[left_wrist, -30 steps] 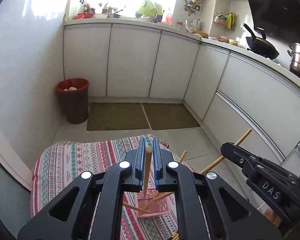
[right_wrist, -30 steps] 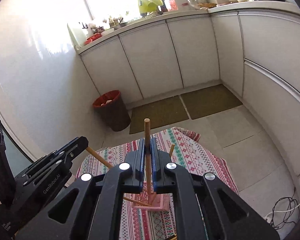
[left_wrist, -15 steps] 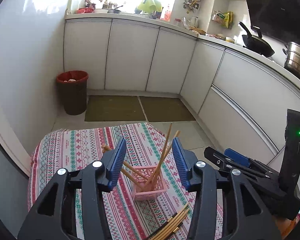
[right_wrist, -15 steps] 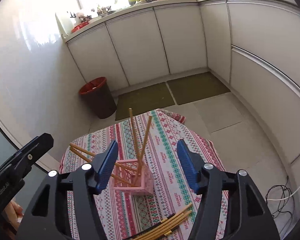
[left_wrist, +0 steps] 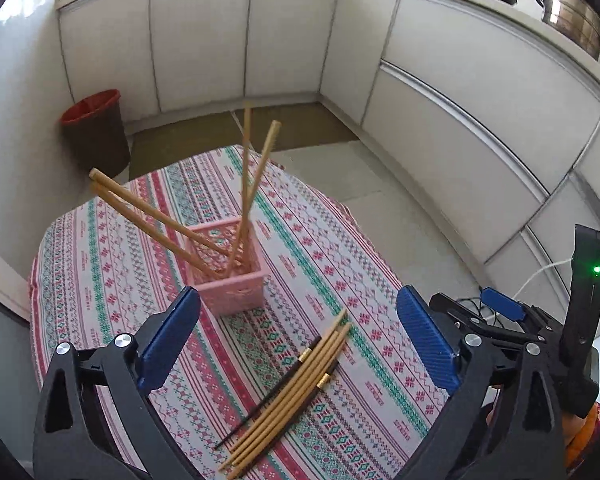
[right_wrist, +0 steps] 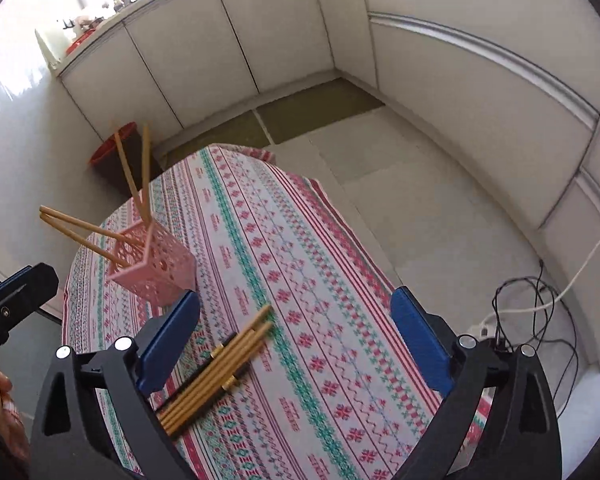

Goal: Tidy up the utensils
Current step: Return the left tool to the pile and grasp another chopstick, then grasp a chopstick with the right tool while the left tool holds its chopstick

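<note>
So over on the left there's the pink basket (left_wrist: 230, 268) sitting on the patterned tablecloth (left_wrist: 324, 264), with four wooden chopsticks (left_wrist: 244, 184) standing in it, two leaning way out to the left and two more upright. Just to the right and nearer, a loose bundle of chopsticks (left_wrist: 288, 388) lies flat on the cloth, mostly wooden ones with a couple of dark ones mixed in, all packed side by side and touching. The left gripper (left_wrist: 296, 344) is spread wide with nothing in it, hanging above that bundle. The right gripper (right_wrist: 296, 344) is the same deal, jaws wide apart and empty, with the bundle under its left finger. My read: we're between drops, with the next pickup coming. Tricky bit is peeling a single stick off a tight pile without dragging its neighbours, then tipping it upright into the basket.
</note>
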The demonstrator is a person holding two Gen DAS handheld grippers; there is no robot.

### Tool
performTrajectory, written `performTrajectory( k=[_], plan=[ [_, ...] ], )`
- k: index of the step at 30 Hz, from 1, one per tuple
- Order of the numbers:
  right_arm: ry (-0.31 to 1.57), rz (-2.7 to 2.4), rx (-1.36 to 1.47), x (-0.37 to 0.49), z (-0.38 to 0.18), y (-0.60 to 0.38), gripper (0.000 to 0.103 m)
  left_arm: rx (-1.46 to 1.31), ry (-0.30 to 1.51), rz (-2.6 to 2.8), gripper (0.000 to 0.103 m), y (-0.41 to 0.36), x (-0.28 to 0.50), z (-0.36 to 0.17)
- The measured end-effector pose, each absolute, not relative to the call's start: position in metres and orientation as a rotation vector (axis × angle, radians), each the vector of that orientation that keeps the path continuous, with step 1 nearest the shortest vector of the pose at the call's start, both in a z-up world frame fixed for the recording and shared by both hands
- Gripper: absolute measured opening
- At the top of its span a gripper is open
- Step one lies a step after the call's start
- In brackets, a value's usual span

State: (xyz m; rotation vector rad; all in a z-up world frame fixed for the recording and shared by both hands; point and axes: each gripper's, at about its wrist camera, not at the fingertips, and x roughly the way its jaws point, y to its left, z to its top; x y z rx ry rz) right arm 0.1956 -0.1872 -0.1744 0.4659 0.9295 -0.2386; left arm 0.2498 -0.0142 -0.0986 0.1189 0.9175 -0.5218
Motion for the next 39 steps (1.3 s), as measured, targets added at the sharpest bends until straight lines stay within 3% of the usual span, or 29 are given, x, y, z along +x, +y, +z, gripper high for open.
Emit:
performTrajectory(
  k=[7, 13, 19, 20, 24, 29, 35, 39],
  plan=[
    [1.044, -0.256, 0.616, 0.152, -0.232, -0.225, 0.093, 0.165, 1.136, -0.619, 0.096, -0.058, 0.255, -0.148],
    [1.098, -0.150, 0.787, 0.145, -0.247, -0.237, 0.093, 0.154, 1.353, -0.590, 0.095, -0.094, 0.287, -0.207],
    [1.140, -0.126, 0.815, 0.148, -0.257, -0.235, 0.093, 0.189, 1.442, -0.530, 0.083, -0.112, 0.307, -0.252],
    [1.142, -0.125, 0.802, 0.150, -0.257, -0.233, 0.093, 0.201, 1.437, -0.525, 0.078, -0.113, 0.308, -0.256],
    [1.155, -0.124, 0.738, 0.155, -0.259, -0.224, 0.093, 0.257, 1.434, -0.544, 0.041, -0.121, 0.308, -0.266],
    [1.154, -0.132, 0.693, 0.158, -0.259, -0.216, 0.093, 0.357, 1.393, -0.538, 0.019, -0.134, 0.301, -0.278],
    [1.179, -0.132, 0.713, 0.162, -0.265, -0.215, 0.093, 0.342, 1.357, -0.556, 0.019, -0.136, 0.301, -0.280],
    [1.194, -0.113, 0.757, 0.163, -0.269, -0.214, 0.093, 0.195, 1.426, -0.596, 0.036, -0.120, 0.313, -0.277]
  ],
)
